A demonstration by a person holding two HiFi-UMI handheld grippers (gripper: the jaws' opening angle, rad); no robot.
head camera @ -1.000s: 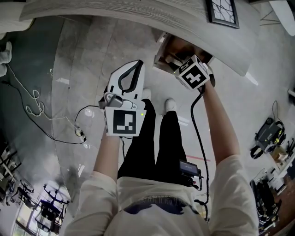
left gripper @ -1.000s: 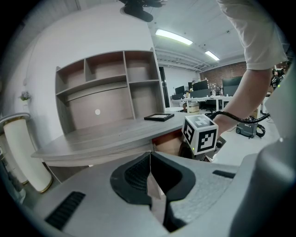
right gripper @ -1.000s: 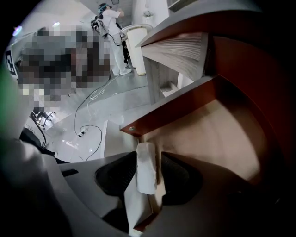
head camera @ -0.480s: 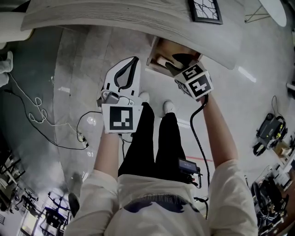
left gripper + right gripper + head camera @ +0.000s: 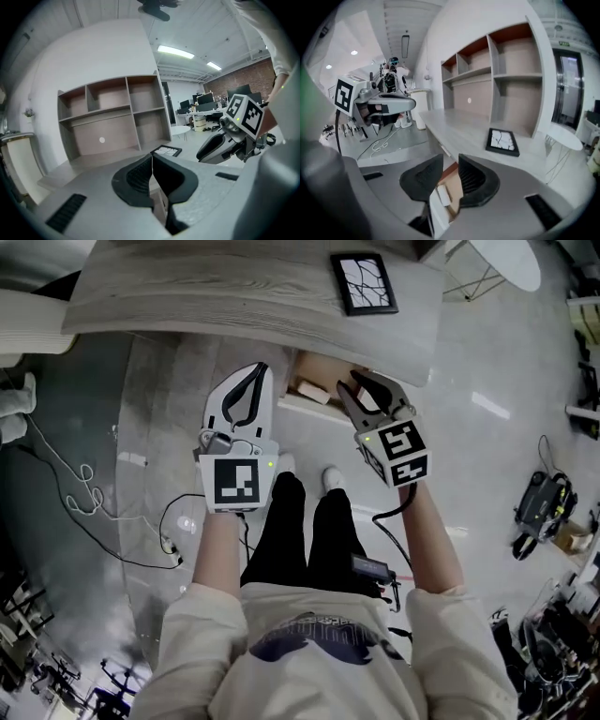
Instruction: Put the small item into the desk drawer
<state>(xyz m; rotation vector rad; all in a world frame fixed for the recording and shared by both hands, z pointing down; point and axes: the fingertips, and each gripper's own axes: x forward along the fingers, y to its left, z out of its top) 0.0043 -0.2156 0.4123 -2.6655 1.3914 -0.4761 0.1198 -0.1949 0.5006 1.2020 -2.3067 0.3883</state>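
Observation:
The desk drawer [image 5: 302, 405] stands pulled out under the grey desk [image 5: 234, 287]. A small white item [image 5: 443, 195] lies inside it, on the wooden bottom; in the head view it is a pale block [image 5: 309, 390]. My right gripper [image 5: 352, 383] hovers just in front of and above the drawer [image 5: 451, 183]. Its jaws have just been closing and stand partly open with nothing between them [image 5: 450, 161]. My left gripper [image 5: 257, 369] is held to the left of the drawer, shut and empty, its pads meeting [image 5: 152, 159].
A black picture frame [image 5: 364, 282] lies on the desk's right end. An open shelf unit [image 5: 501, 70] stands behind the desk. Cables [image 5: 75, 465] trail over the floor at left, and dark gear [image 5: 544, 512] lies at right. The person's legs are below the drawer.
My right gripper has drawn back out of the drawer towards the person, and its jaws now show, narrower than before. The left gripper has stayed beside the drawer.

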